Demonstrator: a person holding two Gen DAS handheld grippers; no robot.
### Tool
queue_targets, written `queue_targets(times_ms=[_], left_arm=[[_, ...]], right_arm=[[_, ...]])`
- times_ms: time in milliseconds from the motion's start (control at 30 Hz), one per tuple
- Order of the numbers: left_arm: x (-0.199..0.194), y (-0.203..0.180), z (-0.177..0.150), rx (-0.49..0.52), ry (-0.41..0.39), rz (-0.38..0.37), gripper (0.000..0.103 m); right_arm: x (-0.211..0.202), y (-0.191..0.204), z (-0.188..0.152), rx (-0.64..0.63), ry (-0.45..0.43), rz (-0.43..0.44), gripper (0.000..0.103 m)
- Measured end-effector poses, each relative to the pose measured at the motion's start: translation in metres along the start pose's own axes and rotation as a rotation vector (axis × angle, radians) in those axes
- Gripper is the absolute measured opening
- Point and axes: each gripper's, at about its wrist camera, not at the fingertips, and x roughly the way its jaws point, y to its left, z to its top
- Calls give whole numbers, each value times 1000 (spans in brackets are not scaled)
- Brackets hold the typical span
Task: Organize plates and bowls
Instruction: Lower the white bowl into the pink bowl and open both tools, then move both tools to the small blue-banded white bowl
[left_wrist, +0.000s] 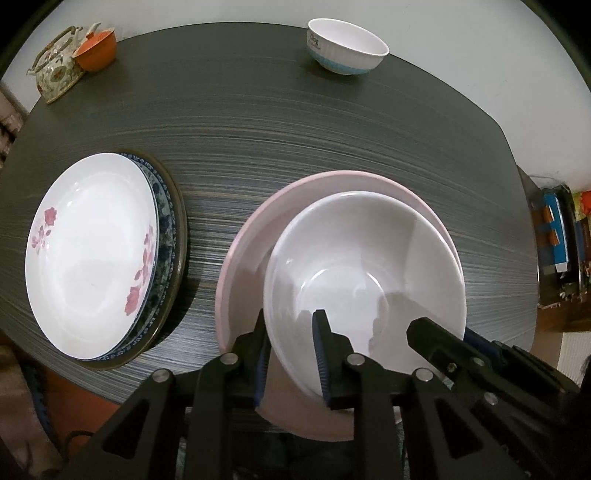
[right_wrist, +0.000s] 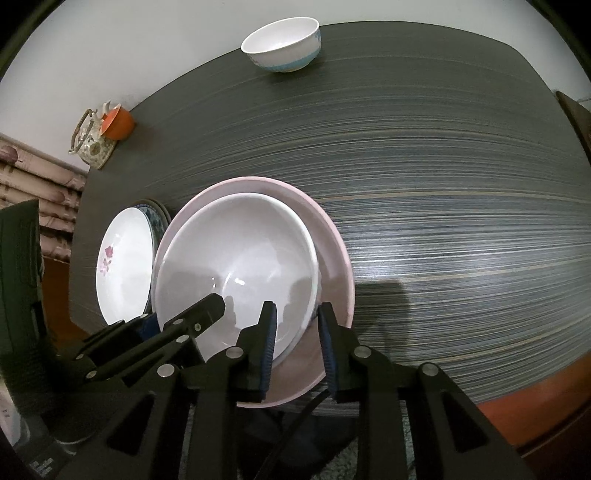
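Your left gripper (left_wrist: 290, 354) straddles the white bowl's (left_wrist: 364, 273) near-left rim, one finger inside, one outside; gaps show beside the rim, so fingers apart, not clamping. Your right gripper (right_wrist: 297, 350) does likewise at the near-right rim, fingers apart. The bowl sits nested in the pink bowl (left_wrist: 243, 266) on the desk (left_wrist: 295, 129). Stacked plates (left_wrist: 92, 254) lie left of the left fingers.

Table (right_wrist: 461, 184) right of nested bowls (right_wrist: 240, 258) open; plate stack (left_wrist: 92, 254) blocks left (close beside).
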Motion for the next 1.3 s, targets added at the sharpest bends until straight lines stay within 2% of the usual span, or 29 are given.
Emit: queue_targets(times_ms=[267,600,733,867,967,1067,1100,1133,1300], left_arm=[[0,10,8,-11,36,-15,27],[-12,19,10,-12,19,-44,31],[-20,22,11,2,-8,-41,34],[-34,13,11,41,-84,-20,35],[-39,10,13,51,-111,-6,35],[-38,10,17,53,-117,2,37],[-38,10,18,52,-119,3,44],[-39,10,18,56,-125,6,46],[-41,9,24,65,-134,24,47]], right_arm=[[-2,-5,1,7,-3,6,23],[-6,-11,2,18,0,28,24],[-7,-12,1,21,0,40,27],[-12,-12,1,15,-13,45,30],[-18,-12,1,15,-28,45,32],[-24,-13,3,13,-44,44,35],[-26,-15,4,22,-51,54,38],[-28,-16,5,31,-62,63,40],[-35,-24,15,33,-93,60,44]])
